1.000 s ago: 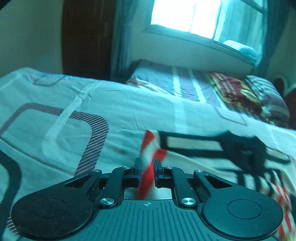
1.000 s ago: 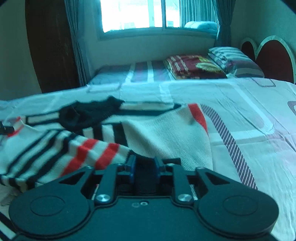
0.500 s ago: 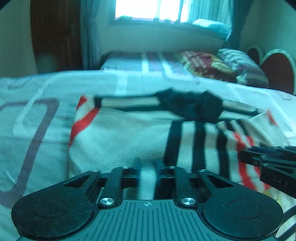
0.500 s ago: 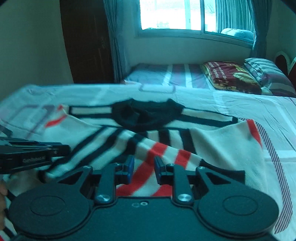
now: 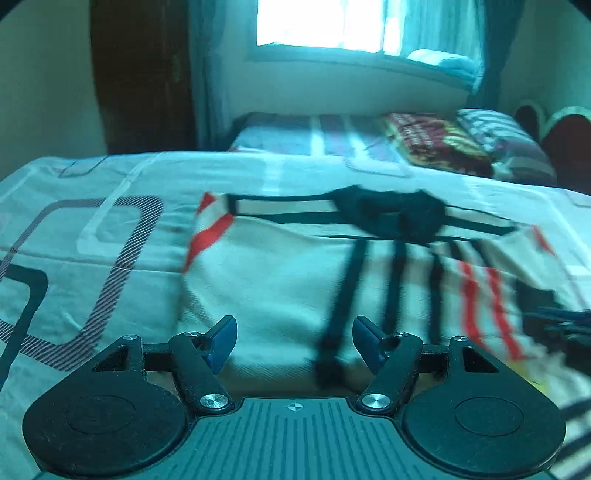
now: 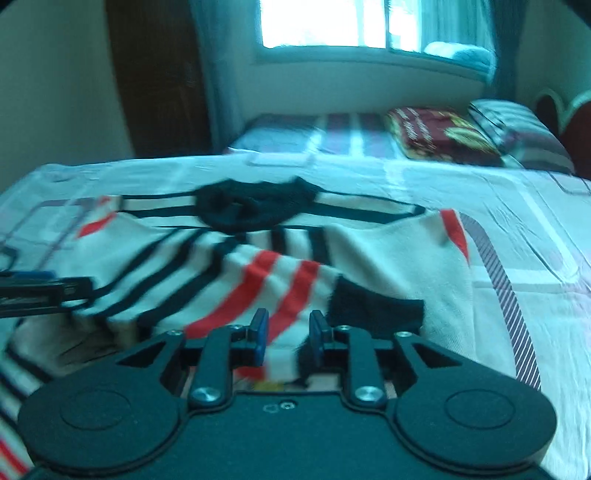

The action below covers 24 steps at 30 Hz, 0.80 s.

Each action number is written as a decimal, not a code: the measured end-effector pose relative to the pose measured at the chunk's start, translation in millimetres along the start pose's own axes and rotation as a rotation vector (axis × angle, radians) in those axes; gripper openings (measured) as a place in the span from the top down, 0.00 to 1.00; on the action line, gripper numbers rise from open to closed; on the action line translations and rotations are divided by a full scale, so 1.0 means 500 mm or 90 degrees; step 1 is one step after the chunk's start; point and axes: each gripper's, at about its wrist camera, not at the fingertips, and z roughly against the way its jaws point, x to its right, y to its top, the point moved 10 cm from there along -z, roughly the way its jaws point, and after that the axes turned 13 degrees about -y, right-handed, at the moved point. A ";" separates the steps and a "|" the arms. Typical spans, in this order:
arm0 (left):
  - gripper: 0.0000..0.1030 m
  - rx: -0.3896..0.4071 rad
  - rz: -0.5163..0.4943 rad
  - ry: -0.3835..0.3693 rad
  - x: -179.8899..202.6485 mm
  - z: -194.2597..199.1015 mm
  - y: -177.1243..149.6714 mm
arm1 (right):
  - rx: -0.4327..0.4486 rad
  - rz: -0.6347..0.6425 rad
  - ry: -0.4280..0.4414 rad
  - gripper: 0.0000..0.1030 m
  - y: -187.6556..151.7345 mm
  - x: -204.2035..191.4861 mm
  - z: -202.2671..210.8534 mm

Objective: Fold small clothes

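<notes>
A small cream sweater [image 5: 280, 273] with black and red stripes and a black collar [image 5: 391, 216] lies on the bed, both sleeves folded in over its body. My left gripper [image 5: 294, 343] is open just above the sweater's near edge and holds nothing. My right gripper [image 6: 288, 338] is open over the folded right sleeve [image 6: 280, 280] with its black cuff [image 6: 373, 308]; cloth lies between and below the fingers, not pinched. The sweater also shows in the right wrist view [image 6: 388, 254]. The left gripper's tip [image 6: 44, 290] shows at the left edge there.
The sweater rests on a pale bedsheet [image 5: 92, 236] with grey rounded-square prints. Behind it is a second bed with a striped sheet [image 5: 314, 134], a red blanket [image 5: 432, 142] and a pillow [image 5: 506, 136]. A window [image 5: 325, 22] and a dark door [image 5: 140, 74] stand at the back.
Both grippers were shut on the sleeve ends and carried them inward over the sweater's body. Both have now opened and let go, and the sleeves lie on the sweater.
</notes>
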 end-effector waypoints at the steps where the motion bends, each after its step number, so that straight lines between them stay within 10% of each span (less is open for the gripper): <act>1: 0.33 0.001 -0.003 -0.010 0.019 0.011 -0.006 | 0.003 -0.003 0.014 0.76 -0.006 -0.008 0.015; 8: 0.33 -0.060 -0.045 -0.014 0.099 0.007 -0.110 | -0.023 0.056 0.054 0.80 -0.093 -0.056 0.047; 24: 0.07 -0.070 0.060 0.088 -0.076 0.121 -0.211 | -0.028 0.016 -0.036 0.77 -0.166 0.105 0.083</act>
